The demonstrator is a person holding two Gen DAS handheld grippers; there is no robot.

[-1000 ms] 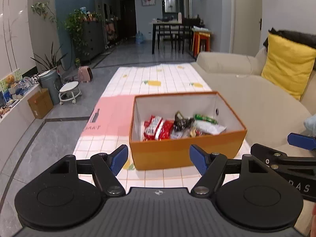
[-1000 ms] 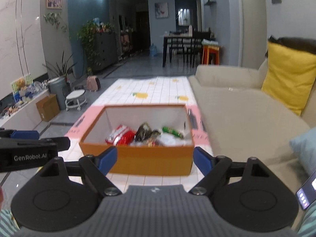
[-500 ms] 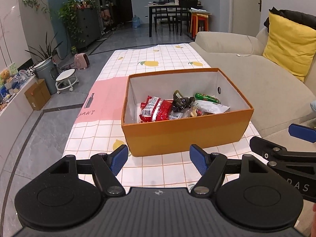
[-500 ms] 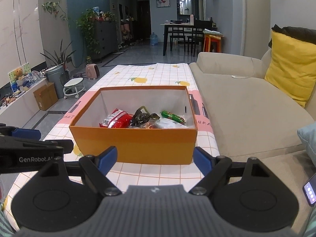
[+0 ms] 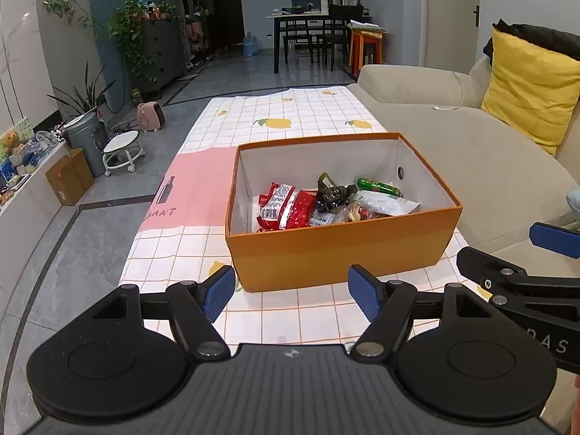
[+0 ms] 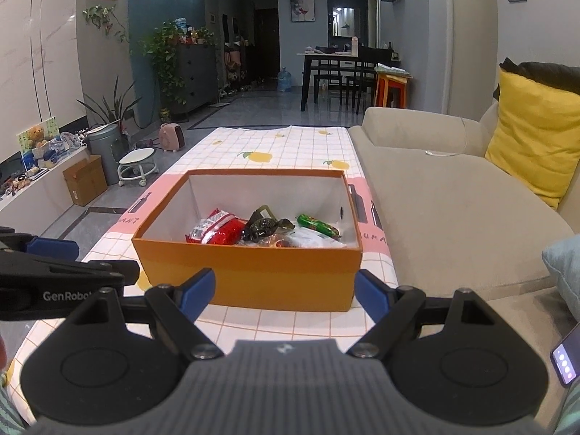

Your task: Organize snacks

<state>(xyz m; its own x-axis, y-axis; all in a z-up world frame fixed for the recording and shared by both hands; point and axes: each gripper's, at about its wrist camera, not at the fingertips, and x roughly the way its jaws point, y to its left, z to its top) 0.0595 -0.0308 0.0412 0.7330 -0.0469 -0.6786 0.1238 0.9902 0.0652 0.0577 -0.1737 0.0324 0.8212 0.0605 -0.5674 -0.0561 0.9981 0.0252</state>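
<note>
An orange box [image 5: 337,253] [image 6: 253,275] with a white inside stands on the checked tablecloth [image 5: 282,119]. Several snack packets lie in it: a red packet [image 5: 286,208] [image 6: 223,230], a dark packet [image 5: 333,194] [image 6: 264,224], a green sausage stick [image 5: 378,186] [image 6: 319,225] and a white packet [image 5: 389,204]. My left gripper [image 5: 291,291] hangs open just short of the box's near wall, nothing between its fingers. My right gripper [image 6: 284,291] is open too, in front of the same wall. Each gripper shows at the edge of the other's view.
A beige sofa [image 5: 471,152] with a yellow cushion [image 5: 533,90] runs along the table's right side. On the floor at the left are a cardboard box [image 5: 69,177], a white stool [image 5: 121,148], a grey bin [image 5: 85,137] and a pink heater [image 5: 150,117]. A phone [image 6: 567,355] lies at lower right.
Both views have tipped downward and sharpened over the second, so the box sits lower and larger in frame. Both grippers stay open and empty.
</note>
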